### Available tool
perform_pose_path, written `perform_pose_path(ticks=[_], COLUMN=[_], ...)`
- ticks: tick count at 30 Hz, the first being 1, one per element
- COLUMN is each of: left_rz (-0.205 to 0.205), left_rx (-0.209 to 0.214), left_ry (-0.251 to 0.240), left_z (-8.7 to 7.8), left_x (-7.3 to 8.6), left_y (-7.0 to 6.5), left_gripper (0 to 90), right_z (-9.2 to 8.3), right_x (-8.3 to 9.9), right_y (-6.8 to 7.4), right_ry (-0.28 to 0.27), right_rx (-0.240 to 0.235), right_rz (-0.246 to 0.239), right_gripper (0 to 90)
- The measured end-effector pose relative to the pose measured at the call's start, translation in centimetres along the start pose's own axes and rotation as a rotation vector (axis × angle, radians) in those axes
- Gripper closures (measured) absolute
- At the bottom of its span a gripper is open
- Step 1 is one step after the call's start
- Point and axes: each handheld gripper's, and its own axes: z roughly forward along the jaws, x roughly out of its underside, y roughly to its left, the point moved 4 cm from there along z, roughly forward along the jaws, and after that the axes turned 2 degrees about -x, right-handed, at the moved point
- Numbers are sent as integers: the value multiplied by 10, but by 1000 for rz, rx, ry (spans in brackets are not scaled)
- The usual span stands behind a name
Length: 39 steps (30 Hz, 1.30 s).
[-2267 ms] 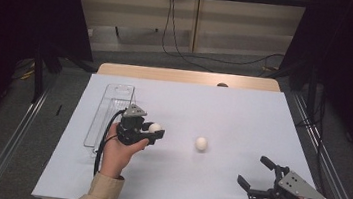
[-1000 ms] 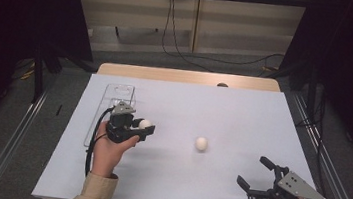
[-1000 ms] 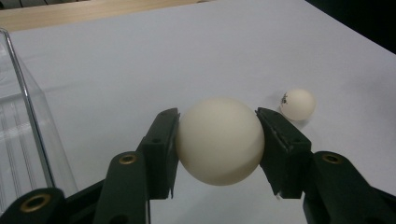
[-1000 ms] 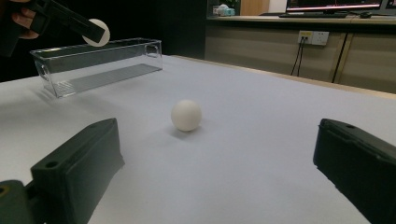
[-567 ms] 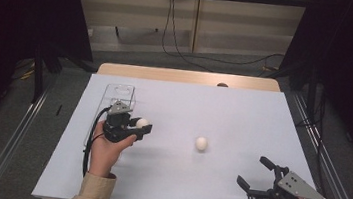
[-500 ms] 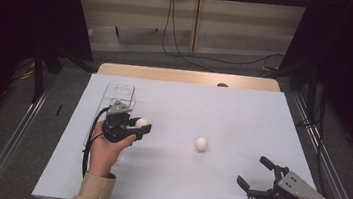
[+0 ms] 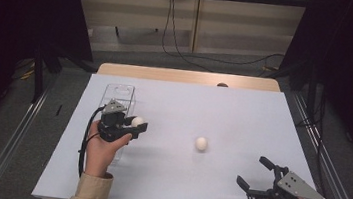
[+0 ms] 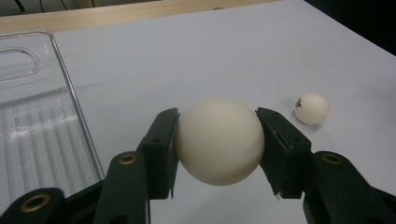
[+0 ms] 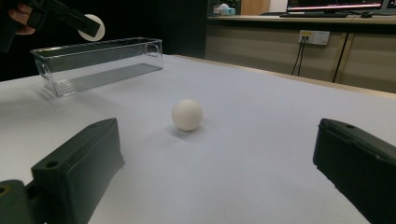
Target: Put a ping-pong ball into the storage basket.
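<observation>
Left tongs (image 7: 134, 125) held above worktop (image 7: 223, 110) near left edge, clamping white ball (image 8: 219, 140) | beside clear tray (image 7: 117, 95) | second ball (image 7: 201, 143) mid-worktop | right tongs (image 7: 256, 175) wide, at near right corner

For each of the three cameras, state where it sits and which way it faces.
High view: above the table's near side, looking forward and down; left gripper, right gripper, both hands, a sleeve.
Left gripper view: on that gripper, its jaws clamping a cream ball beside the clear plastic tray.
Right gripper view: low on the white table, between open jaws.
All share the loose cream ball.
</observation>
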Motion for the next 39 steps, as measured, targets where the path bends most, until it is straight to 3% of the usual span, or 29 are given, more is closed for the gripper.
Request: perform_pose_path(ticks=[39], left_rz=[-4], left_rx=[-44], left_ry=[-3], left_z=[-9], left_x=[3], left_y=[15], left_gripper=[510], right_z=[0], right_x=[0], right_y=[0], right_ry=[-3], right_rx=[-1], right_rz=[3], right_gripper=[8])
